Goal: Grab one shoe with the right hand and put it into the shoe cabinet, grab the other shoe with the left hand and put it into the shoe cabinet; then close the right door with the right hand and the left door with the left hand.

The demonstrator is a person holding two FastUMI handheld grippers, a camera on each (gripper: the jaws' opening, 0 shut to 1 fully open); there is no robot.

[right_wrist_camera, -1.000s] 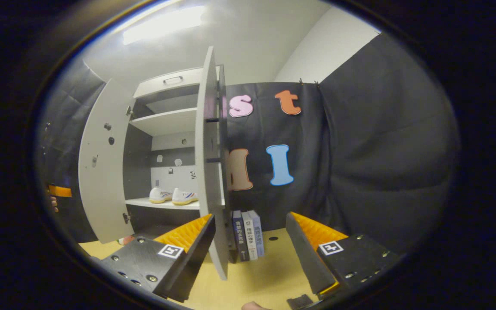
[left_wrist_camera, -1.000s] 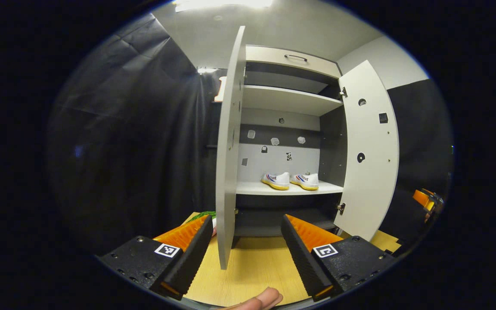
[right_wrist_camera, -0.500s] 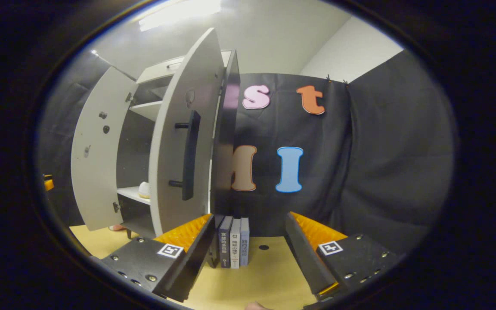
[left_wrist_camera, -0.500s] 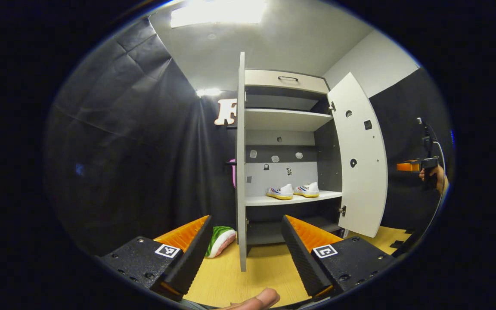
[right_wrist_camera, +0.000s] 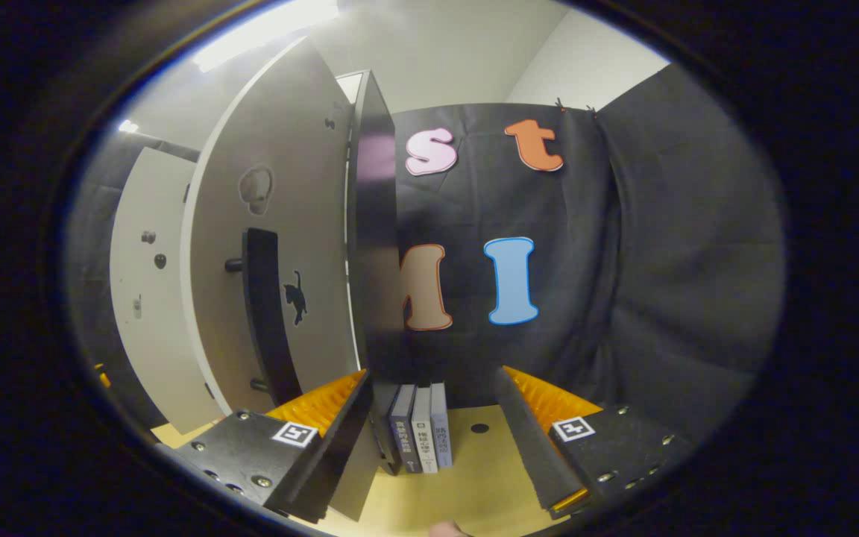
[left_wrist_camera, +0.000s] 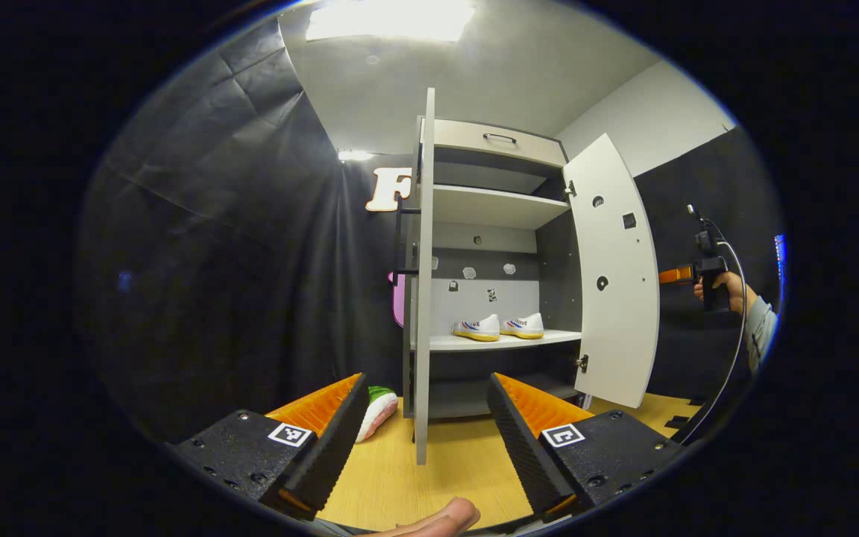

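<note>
The left gripper (left_wrist_camera: 426,425) is wide open and holds nothing; the left door (left_wrist_camera: 422,298) stands edge-on at 12 o'clock between its fingers. Both shoes (left_wrist_camera: 498,327) sit on a shelf in the cabinet (left_wrist_camera: 500,142), near 1 o'clock. The right gripper (right_wrist_camera: 433,429), also wide open and empty, has the right door (right_wrist_camera: 280,246) at 11 o'clock, with books (right_wrist_camera: 420,436) straight ahead.

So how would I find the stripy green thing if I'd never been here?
Start at the tall shoe cabinet on the wooden table. Look low, behind its left door. The green-striped, pink-edged object lies there on the table, unlike the white shoes on the shelf.
</note>
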